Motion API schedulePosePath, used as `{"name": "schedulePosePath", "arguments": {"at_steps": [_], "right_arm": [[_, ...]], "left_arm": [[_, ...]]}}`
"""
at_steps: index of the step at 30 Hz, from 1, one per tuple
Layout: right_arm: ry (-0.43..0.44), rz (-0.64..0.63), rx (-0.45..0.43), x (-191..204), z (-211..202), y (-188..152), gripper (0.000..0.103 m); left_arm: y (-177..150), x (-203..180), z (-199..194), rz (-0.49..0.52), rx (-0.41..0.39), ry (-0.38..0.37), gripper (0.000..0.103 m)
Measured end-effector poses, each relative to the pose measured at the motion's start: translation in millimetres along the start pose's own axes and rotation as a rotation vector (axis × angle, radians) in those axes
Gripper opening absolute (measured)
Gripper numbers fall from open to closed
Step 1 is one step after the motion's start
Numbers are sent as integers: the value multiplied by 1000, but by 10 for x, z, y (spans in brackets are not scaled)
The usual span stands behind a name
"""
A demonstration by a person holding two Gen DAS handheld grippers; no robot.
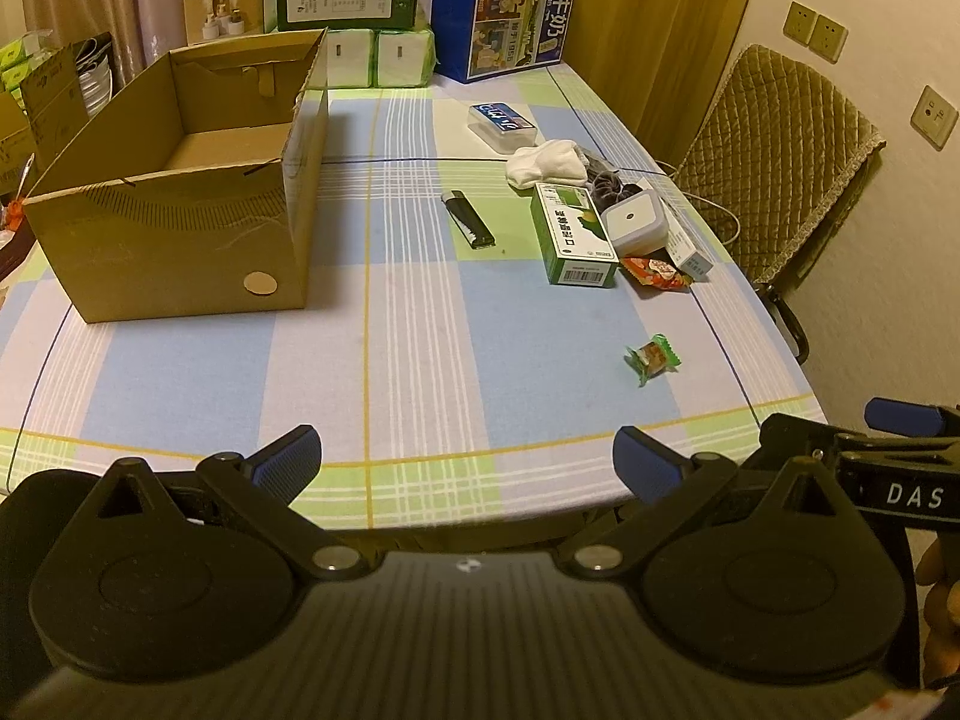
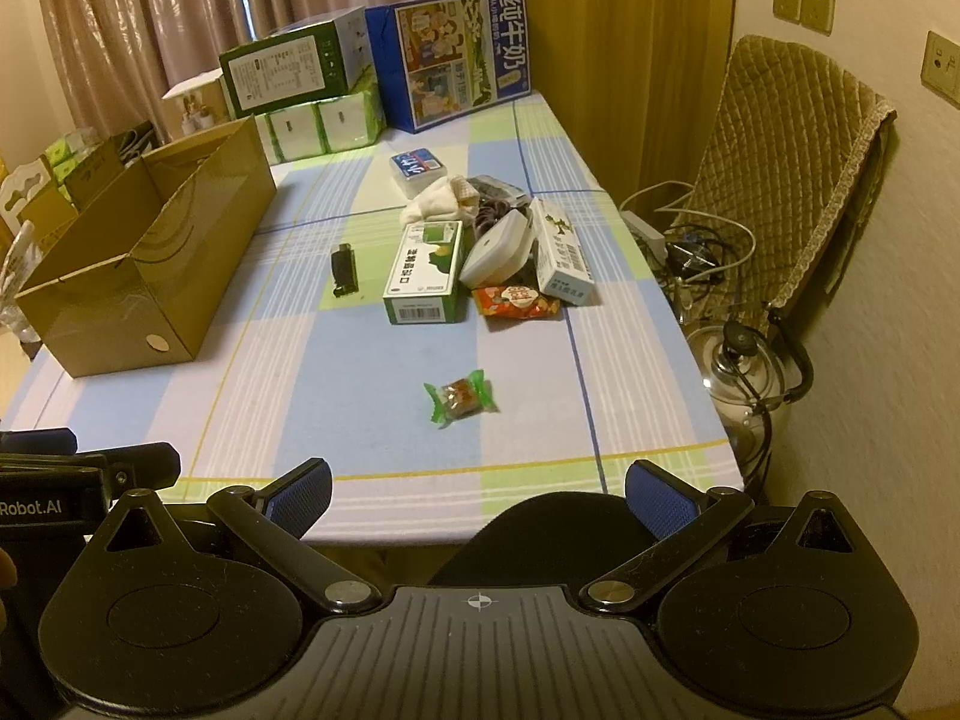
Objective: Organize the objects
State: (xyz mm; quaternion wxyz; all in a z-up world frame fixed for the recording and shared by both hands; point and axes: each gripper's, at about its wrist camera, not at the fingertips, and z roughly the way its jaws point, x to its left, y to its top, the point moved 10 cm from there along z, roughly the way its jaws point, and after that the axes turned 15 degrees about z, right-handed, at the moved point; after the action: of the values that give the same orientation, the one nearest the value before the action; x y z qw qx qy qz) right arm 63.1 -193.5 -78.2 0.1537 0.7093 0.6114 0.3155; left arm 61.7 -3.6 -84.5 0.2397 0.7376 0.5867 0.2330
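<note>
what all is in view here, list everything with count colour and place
cardboard box: 1, brown, open and empty, left side of table
lighter: 1, black, mid table, lying apart from the rest
medicine box: 1, green and white, lying flat right of the lighter
round-cornered case: 1, white, in the pile, leaning on other items
socks: white bundle, far end of the pile
card case: 1, clear with blue, beyond the socks
snack packet: 1, red-orange, near end of the pile
wrapped candy: 1, green wrapper, alone nearest the grippers
milk carton box: 1, blue, far edge
chair: 1, quilted tan cover, right of table
left gripper: open, empty
right gripper: open, empty
</note>
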Motion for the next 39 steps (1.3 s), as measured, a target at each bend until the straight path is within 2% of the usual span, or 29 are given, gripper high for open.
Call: {"name": "schedulePosePath", "arguments": {"at_steps": [24, 32, 39], "right_arm": [[3, -7, -6, 23, 67, 53, 101], [23, -1, -58, 70, 10, 250, 101], [34, -11, -68, 90, 80, 376, 101]], "left_arm": [[72, 79, 53, -8, -9, -5, 102], [288, 225, 101, -17, -36, -5, 102], [471, 300, 186, -27, -58, -23, 102]]}}
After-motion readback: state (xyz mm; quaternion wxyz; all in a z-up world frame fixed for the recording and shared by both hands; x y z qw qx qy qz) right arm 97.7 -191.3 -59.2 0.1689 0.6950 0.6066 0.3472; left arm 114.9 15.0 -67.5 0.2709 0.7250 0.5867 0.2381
